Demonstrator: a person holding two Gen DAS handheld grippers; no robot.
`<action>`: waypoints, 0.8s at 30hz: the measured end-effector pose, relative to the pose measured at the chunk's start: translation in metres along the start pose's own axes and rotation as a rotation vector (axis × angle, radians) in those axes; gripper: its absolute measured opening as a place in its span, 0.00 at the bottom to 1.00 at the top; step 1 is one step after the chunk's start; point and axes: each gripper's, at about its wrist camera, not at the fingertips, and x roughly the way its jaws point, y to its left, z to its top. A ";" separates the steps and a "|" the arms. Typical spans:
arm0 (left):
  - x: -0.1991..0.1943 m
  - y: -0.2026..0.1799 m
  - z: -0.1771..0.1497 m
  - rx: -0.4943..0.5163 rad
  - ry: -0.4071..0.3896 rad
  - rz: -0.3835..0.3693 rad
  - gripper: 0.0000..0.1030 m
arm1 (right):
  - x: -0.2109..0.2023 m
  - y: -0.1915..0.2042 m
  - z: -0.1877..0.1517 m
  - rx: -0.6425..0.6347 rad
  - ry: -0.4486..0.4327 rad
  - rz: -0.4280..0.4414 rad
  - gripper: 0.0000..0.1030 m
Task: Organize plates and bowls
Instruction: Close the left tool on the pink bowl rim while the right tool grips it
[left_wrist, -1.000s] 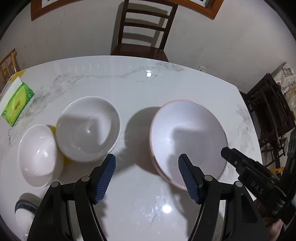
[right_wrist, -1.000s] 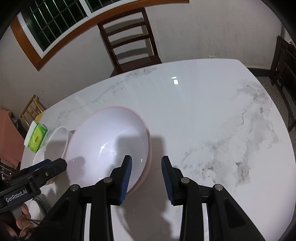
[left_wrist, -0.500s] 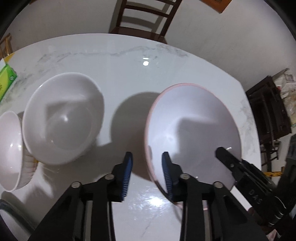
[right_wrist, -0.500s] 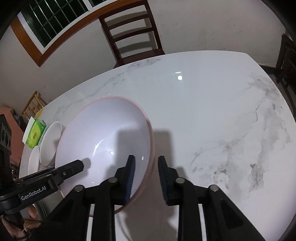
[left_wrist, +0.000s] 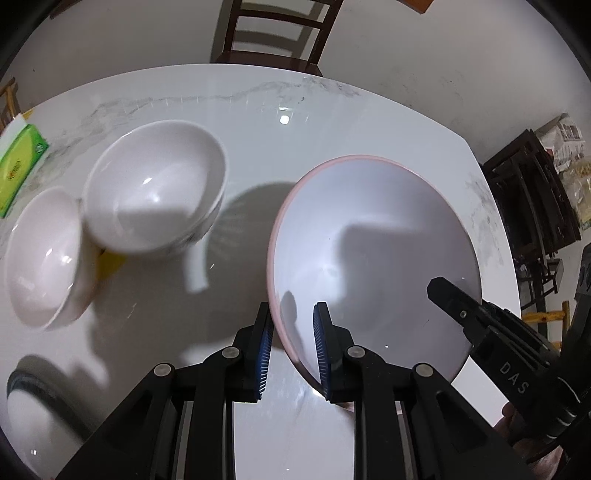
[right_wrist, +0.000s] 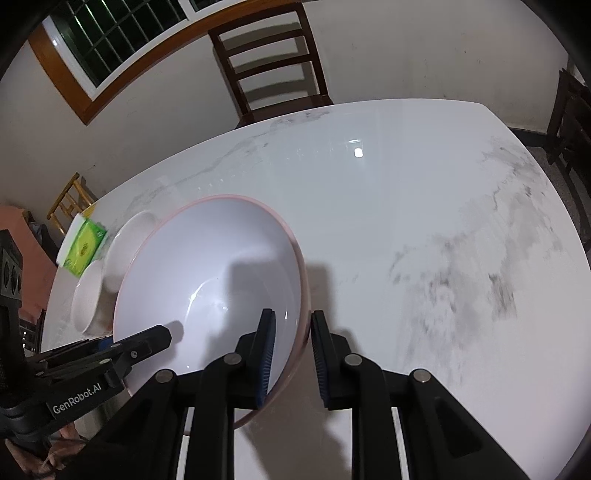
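A large pink-rimmed bowl (left_wrist: 373, 243) is held at both sides; it also shows in the right wrist view (right_wrist: 210, 280). My left gripper (left_wrist: 290, 328) is shut on its left rim. My right gripper (right_wrist: 290, 332) is shut on its right rim, and its fingers (left_wrist: 454, 299) show in the left wrist view. The bowl looks lifted and tilted above the marble table (left_wrist: 258, 110). A medium white bowl (left_wrist: 155, 188) and a small white bowl (left_wrist: 40, 254) sit to the left, touching; both show small in the right wrist view.
A green tissue box (left_wrist: 18, 166) lies at the table's far left edge. A dark-rimmed dish (left_wrist: 33, 402) sits at the near left. A wooden chair (left_wrist: 273, 33) stands behind the table. Dark chairs (left_wrist: 532, 192) stand at the right.
Both grippers have closed onto the pink-rimmed bowl's rim, left from wide open. The bowl has risen and tilted. The white bowls now look farther left.
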 end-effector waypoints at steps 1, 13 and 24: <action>-0.008 0.002 -0.008 0.003 -0.002 0.002 0.18 | -0.005 0.003 -0.005 -0.003 0.002 0.003 0.20; -0.069 0.027 -0.084 0.015 -0.001 0.034 0.18 | -0.058 0.044 -0.087 -0.036 0.029 0.041 0.20; -0.085 0.052 -0.137 -0.029 0.018 0.017 0.17 | -0.063 0.057 -0.145 -0.031 0.089 0.054 0.20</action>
